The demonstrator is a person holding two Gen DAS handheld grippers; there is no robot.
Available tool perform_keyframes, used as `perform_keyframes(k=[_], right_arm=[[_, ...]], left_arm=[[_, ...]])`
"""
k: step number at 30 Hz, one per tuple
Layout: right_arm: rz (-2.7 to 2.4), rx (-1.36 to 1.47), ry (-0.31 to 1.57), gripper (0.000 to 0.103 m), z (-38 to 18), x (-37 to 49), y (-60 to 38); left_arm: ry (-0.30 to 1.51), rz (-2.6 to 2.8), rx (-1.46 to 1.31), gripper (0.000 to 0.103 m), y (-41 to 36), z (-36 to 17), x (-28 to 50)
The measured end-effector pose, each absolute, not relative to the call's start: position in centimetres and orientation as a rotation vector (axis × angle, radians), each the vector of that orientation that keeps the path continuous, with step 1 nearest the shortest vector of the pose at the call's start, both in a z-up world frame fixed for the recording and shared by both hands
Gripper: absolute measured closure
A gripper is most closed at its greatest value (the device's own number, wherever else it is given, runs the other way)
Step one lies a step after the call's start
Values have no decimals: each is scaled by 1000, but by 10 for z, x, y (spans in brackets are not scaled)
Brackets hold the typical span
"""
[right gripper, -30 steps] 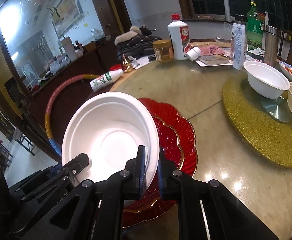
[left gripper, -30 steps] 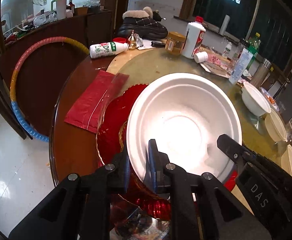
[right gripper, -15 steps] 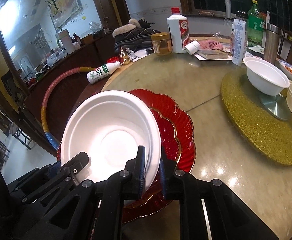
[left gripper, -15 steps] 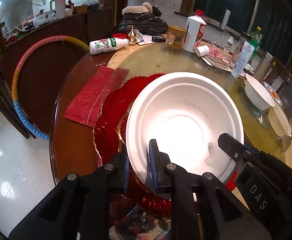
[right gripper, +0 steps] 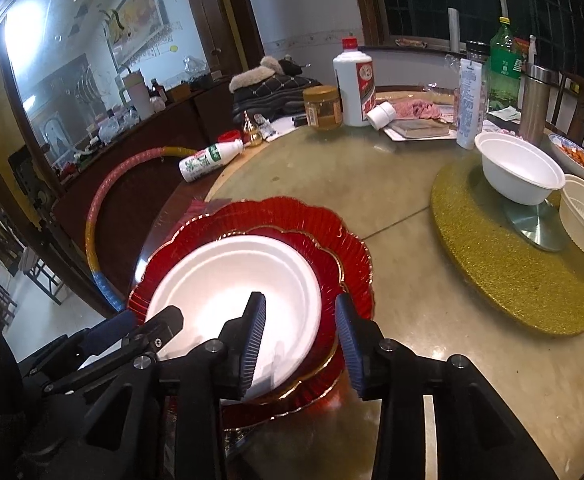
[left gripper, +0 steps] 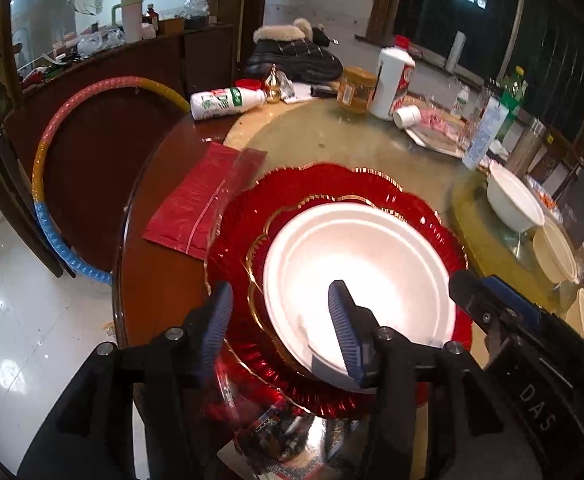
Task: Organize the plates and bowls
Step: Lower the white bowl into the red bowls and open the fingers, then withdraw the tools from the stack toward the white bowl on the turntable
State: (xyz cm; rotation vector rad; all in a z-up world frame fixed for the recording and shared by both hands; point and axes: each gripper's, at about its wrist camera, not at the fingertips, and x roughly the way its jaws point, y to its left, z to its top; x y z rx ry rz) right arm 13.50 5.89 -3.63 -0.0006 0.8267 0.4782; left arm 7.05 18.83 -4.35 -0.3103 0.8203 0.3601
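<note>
Both claws, left claw (left gripper: 280, 328) and right claw (right gripper: 299, 340), have released the white plate (right gripper: 236, 280), now resting on stacked red plates (right gripper: 331, 240)

A white foam plate (right gripper: 234, 280) lies on a small red scalloped glass plate (right gripper: 327, 280), itself on a large red scalloped glass plate (right gripper: 292, 216) near the round table's (right gripper: 391, 320) edge.

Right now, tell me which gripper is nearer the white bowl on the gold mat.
Right. The right gripper sits open over the white plate's edge, on the side facing the white bowl. The left gripper straddles the plate's opposite edge, farther away.
</note>
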Motion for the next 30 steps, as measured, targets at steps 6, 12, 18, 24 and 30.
perform_keyframes(k=[6, 12, 18, 24, 30], right_arm=[[481, 97, 778, 39, -23, 133, 29], [500, 226, 768, 30, -15, 139, -14], [435, 351, 736, 29, -14, 149, -73], [347, 461, 703, 29, -18, 158, -135], [281, 522, 691, 26, -29, 160, -179]], left_arm=[[726, 387, -332, 38, 185, -23, 58], [650, 350, -335, 28, 164, -4, 55], [645, 277, -265, 25, 122, 4, 69], [683, 191, -174, 25, 69, 0, 94], [725, 132, -111, 25, 27, -8, 111]])
